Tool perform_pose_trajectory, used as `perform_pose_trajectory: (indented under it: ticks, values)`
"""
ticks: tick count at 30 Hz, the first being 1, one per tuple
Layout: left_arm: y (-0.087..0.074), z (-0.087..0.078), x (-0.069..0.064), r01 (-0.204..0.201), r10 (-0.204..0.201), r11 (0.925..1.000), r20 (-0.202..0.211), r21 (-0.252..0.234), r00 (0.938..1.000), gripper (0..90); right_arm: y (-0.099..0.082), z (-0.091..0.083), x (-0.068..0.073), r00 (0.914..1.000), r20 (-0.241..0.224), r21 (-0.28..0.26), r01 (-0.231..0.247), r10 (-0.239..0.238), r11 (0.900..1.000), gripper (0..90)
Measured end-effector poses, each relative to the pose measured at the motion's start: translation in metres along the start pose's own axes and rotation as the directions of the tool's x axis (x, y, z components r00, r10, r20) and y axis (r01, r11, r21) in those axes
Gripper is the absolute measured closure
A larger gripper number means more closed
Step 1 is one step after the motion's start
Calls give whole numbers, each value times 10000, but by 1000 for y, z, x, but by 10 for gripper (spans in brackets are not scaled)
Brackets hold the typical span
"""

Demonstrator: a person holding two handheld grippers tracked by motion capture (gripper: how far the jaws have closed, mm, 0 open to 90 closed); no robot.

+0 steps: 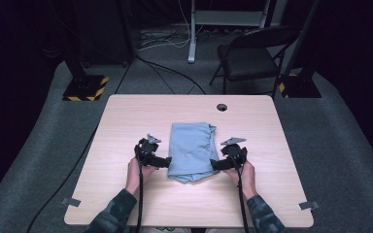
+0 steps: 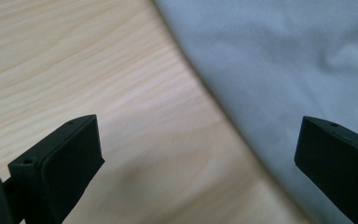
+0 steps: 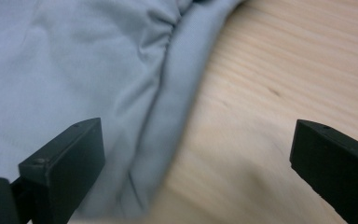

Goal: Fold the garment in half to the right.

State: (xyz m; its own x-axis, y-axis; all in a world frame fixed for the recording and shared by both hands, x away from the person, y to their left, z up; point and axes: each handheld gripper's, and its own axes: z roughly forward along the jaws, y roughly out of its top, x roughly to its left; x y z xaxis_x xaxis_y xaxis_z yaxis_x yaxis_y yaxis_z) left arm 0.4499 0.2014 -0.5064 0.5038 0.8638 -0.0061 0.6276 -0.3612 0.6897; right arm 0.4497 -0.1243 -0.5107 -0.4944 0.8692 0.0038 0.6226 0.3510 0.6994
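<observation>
A folded light-blue cloth (image 1: 191,150) lies near the middle of the wooden surface (image 1: 126,121), its near end toward the person. The left claw (image 1: 167,161) sits at the cloth's left edge, the right claw (image 1: 213,165) at its right edge — both spread wide, each straddling the hem, gripping nothing.
</observation>
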Motion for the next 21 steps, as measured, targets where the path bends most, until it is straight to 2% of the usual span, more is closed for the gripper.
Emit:
perform_pose_trajectory:
  ticks: [4,9,15,18,19,21]
  values:
    - [-25,-24,8,-11,8,9999,-215,-156,9998,2,-24,-24,-12,9996,-115,-220,-275,273,9994,22]
    - [-64,-46,19,140,-152,9996,-524,-242,9985,2,-61,-50,-28,9986,232,-164,-467,471,9988,25]
    - [-95,-58,25,442,-475,9982,-818,-415,9955,2,-99,-70,-43,9954,613,-72,-739,742,9972,26]
    - [-105,-59,27,493,-519,9984,-978,-290,9939,2,-109,-75,-46,9946,809,-133,-648,656,9978,18]
    - [-108,-59,29,623,-656,9972,-852,-411,9942,2,-111,-76,-47,9948,804,-148,-613,623,9980,7]
    - [-111,-60,30,676,-727,9962,-942,-556,9929,2,-114,-75,-48,9957,737,-359,-538,563,9979,0]
